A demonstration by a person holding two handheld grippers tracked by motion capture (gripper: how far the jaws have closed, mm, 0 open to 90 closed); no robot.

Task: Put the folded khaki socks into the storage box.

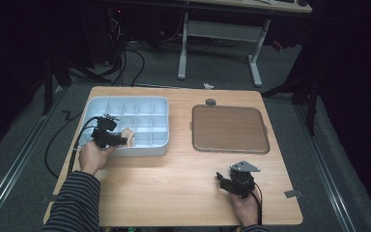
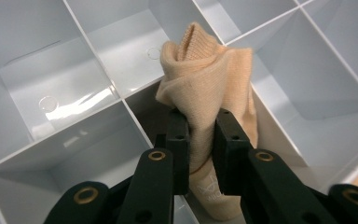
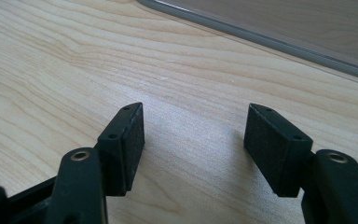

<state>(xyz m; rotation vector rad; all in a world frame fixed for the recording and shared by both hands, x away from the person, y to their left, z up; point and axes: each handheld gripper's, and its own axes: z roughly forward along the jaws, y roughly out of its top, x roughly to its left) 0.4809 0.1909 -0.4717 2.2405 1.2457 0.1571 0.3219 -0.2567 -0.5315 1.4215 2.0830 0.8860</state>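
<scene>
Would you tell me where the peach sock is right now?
In the high view it sits left, pinched in the left gripper, the peach sock over a near-edge compartment of the divided tray.

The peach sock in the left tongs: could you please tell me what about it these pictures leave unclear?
- Sock, left gripper view: its lower end is cut off by the bottom edge and hidden behind the left tongs clamped on it.
- The pale mark near its lower end is too small to read.
- High view: the sock is too small to show how deep it sits in the divided tray.
</scene>
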